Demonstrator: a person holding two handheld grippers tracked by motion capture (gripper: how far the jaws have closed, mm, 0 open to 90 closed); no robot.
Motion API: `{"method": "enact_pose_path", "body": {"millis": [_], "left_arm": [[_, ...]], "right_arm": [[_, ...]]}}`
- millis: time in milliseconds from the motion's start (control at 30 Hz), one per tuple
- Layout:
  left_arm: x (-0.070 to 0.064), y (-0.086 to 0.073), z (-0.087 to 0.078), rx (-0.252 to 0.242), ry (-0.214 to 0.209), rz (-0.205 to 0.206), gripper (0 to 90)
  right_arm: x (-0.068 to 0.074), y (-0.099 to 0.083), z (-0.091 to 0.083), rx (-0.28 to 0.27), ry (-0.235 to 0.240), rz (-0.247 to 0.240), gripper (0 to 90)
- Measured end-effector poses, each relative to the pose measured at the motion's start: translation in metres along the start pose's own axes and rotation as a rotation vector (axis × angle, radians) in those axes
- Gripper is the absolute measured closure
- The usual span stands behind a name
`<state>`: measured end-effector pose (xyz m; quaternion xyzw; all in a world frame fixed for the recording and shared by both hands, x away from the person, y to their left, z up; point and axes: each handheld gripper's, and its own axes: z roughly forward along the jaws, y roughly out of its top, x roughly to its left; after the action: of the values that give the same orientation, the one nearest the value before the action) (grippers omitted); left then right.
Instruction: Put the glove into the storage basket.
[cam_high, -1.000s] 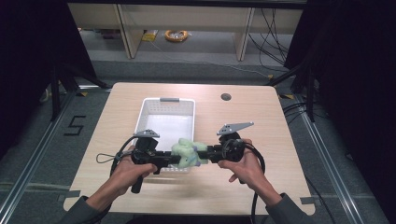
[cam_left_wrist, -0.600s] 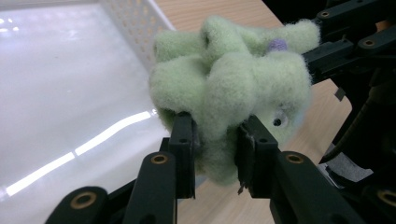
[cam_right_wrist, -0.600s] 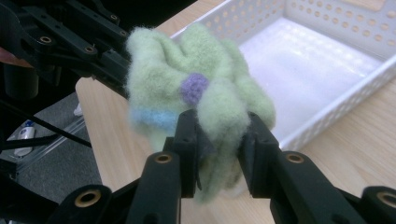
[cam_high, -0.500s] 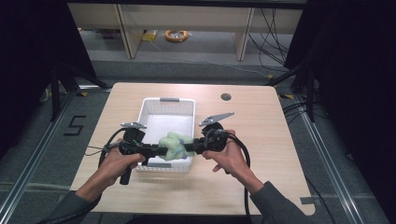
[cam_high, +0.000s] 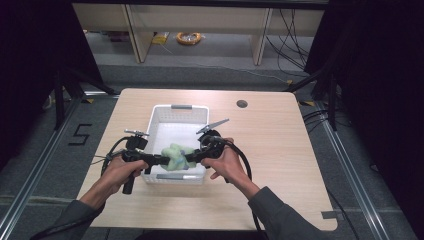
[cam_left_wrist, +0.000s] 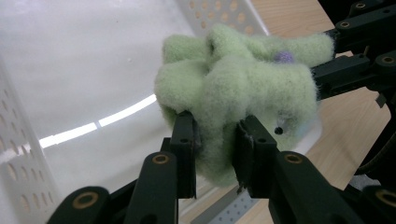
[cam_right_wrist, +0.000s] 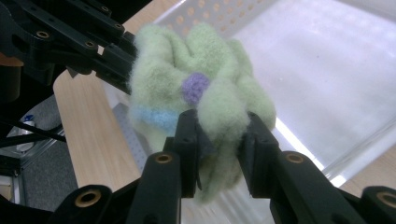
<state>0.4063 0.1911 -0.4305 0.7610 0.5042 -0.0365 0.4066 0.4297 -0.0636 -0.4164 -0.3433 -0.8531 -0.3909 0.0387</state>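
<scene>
High view: the only writing to read is a black "5" marked on the floor left of the bench. A white basket stands on the bench left of centre. The left gripper and right gripper meet over the basket's near end, both pinching a green fuzzy cloth held between them above the near rim. The bench is bare to the right of the basket and along its front edge; a small dark round hole sits near the far edge.

Left gripper view: the left gripper has its fingers pressed into a fold of the cloth, which hangs over the basket's floor. The other gripper's black fingers grip the cloth's far side.

Right gripper view: the right gripper pinches a lower fold of the cloth, which shows a purple spot and a light blue band. The perforated basket wall lies behind; no label is readable.
</scene>
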Motion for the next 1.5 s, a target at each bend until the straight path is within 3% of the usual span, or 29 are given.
{"method": "enact_pose_path", "body": {"millis": [233,267,333,367,467,567,633,700,900,933,1033,1233,1300,1367,1500], "left_arm": [[0.012,-0.004,0.004,0.017,0.011,-0.030,70.2],[0.014,-0.004,0.005,0.014,0.016,-0.039,70.2],[0.016,-0.004,0.005,0.019,0.021,-0.041,70.3],[0.017,-0.004,0.006,0.022,0.025,-0.043,70.2],[0.018,-0.005,0.006,0.029,0.037,-0.044,70.1],[0.020,-0.006,0.008,0.031,0.039,-0.043,70.1],[0.021,-0.007,0.011,0.037,0.046,-0.040,70.0],[0.021,-0.007,0.013,0.046,0.053,-0.027,70.0],[0.019,-0.007,0.016,0.065,0.081,-0.009,69.3],[0.021,-0.007,0.016,0.088,0.079,0.011,69.3],[0.019,-0.007,0.017,0.072,0.092,0.004,68.3],[0.020,-0.006,0.015,0.088,0.127,0.044,63.1],[0.019,-0.005,0.014,0.054,0.127,0.016,61.6],[0.020,-0.003,0.012,0.051,0.144,0.021,60.1],[0.018,0.000,0.007,0.017,0.137,0.016,57.6]], "right_arm": [[-0.006,0.001,0.017,0.030,0.009,0.030,71.3],[-0.005,0.001,0.022,0.074,-0.005,0.078,71.3],[-0.006,0.002,0.027,0.061,0.009,0.046,71.3],[-0.005,0.002,0.028,0.084,0.001,0.070,71.2],[-0.006,0.002,0.033,0.075,0.006,0.052,71.2],[-0.006,0.001,0.035,0.098,-0.015,0.080,71.1],[-0.007,0.001,0.037,0.086,-0.010,0.059,71.0],[-0.006,0.001,0.038,0.104,-0.023,0.077,71.0],[-0.006,0.001,0.042,0.114,-0.033,0.066,70.6],[-0.006,0.000,0.043,0.115,-0.032,0.053,70.4],[-0.005,0.000,0.045,0.134,-0.041,0.057,69.9],[-0.006,0.000,0.046,0.131,-0.056,0.040,69.7],[-0.007,-0.001,0.046,0.137,-0.064,0.045,69.5],[-0.007,-0.001,0.046,0.144,-0.063,0.054,69.0],[-0.008,-0.001,0.046,0.143,-0.062,0.050,64.3]]}}
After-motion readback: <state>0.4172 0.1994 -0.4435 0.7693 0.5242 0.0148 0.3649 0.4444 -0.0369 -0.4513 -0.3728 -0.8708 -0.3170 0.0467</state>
